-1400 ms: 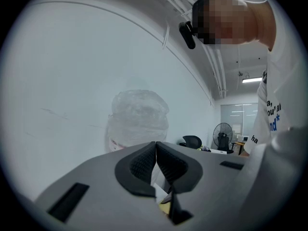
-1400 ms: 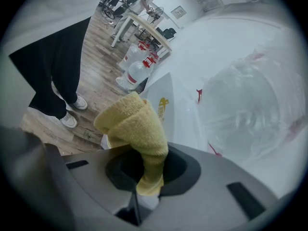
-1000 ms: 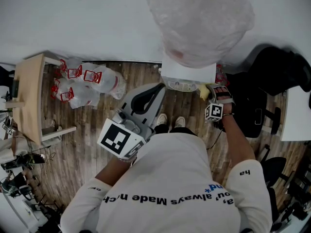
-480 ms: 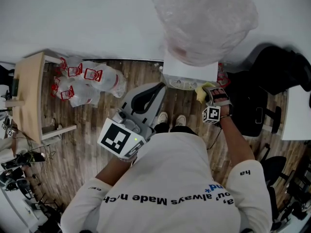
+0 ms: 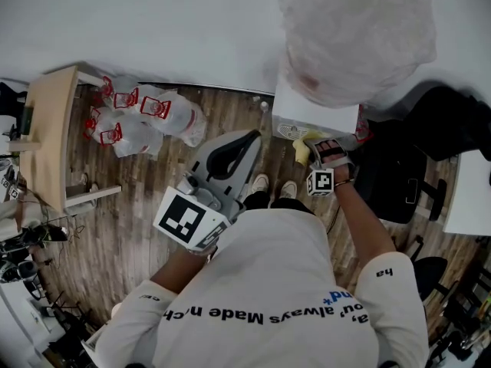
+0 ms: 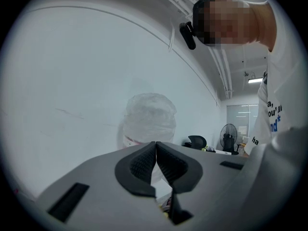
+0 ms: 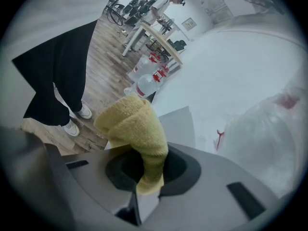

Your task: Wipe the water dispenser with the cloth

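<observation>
The white water dispenser [image 5: 314, 115] stands against the wall, topped by a plastic-wrapped bottle [image 5: 357, 33]. My right gripper [image 5: 313, 150] is shut on a yellow cloth [image 5: 302, 151] and holds it against the dispenser's front face. In the right gripper view the cloth [image 7: 137, 131] bulges out between the jaws of the right gripper [image 7: 147, 170], beside the dispenser's white edge [image 7: 180, 124] and the bottle [image 7: 264, 129]. My left gripper [image 5: 226, 156] hangs shut and empty, away from the dispenser. In the left gripper view the left gripper [image 6: 156, 160] has its pads together, with the bottle [image 6: 147, 119] far beyond.
Empty water bottles with red handles [image 5: 134, 117] lie on the wooden floor at the left, next to a wooden table [image 5: 50, 148]. A black chair [image 5: 430, 148] stands to the right of the dispenser. The person's shoes [image 5: 272, 186] are just before the dispenser.
The right gripper with the yellow cloth has slid leftward and slightly down across the dispenser's front. The head view has shifted, so the dispenser sits further right. The left gripper has stayed put.
</observation>
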`<state>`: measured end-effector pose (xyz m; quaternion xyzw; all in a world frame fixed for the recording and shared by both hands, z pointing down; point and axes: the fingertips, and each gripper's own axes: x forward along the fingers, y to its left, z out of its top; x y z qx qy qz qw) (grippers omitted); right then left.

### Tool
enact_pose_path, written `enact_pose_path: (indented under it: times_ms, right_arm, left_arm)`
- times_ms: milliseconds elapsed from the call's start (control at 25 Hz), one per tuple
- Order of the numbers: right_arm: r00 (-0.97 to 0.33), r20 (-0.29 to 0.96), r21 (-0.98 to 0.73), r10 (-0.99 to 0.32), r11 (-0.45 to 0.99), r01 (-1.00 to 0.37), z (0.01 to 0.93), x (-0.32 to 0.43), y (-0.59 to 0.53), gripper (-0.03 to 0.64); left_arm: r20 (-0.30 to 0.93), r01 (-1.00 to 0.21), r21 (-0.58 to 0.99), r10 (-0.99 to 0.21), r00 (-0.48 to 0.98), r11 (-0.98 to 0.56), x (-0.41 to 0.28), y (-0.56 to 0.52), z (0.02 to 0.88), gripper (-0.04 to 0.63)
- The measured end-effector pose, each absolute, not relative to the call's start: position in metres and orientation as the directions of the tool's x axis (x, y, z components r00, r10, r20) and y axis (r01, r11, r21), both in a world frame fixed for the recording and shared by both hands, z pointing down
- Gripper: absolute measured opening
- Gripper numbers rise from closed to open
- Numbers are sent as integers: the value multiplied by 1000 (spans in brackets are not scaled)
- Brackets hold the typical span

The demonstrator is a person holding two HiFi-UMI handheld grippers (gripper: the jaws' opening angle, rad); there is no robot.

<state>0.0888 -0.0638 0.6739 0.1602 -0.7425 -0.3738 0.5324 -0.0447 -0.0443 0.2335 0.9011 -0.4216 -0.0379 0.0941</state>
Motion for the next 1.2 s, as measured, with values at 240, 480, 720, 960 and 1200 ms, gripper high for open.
enact_pose_path:
  times_ms: [240, 480, 720, 960, 1200]
  right_arm:
    - [-429, 673, 721, -602, 662, 204, 666, 32, -68, 61]
    - [-447, 683, 720, -577, 633, 283, 671, -14, -74, 61]
    - [-468, 672, 735, -574, 597, 323, 677, -47, -83, 61]
    - [-512, 615, 786, -600, 523, 330, 683, -71, -97, 61]
    - [-578, 575, 801, -579, 540, 256, 687, -84, -93, 61]
  left_arm:
    - [14, -772, 209, -788, 616, -600, -64, -44, 236, 20]
    - [19, -790, 211, -805, 593, -576, -82, -45, 240, 20]
    - [25, -802, 212, -817, 575, -558, -94, -46, 241, 20]
    - [37, -819, 210, -832, 553, -534, -107, -46, 243, 20]
    - [49, -825, 213, -837, 545, -524, -115, -45, 243, 20]
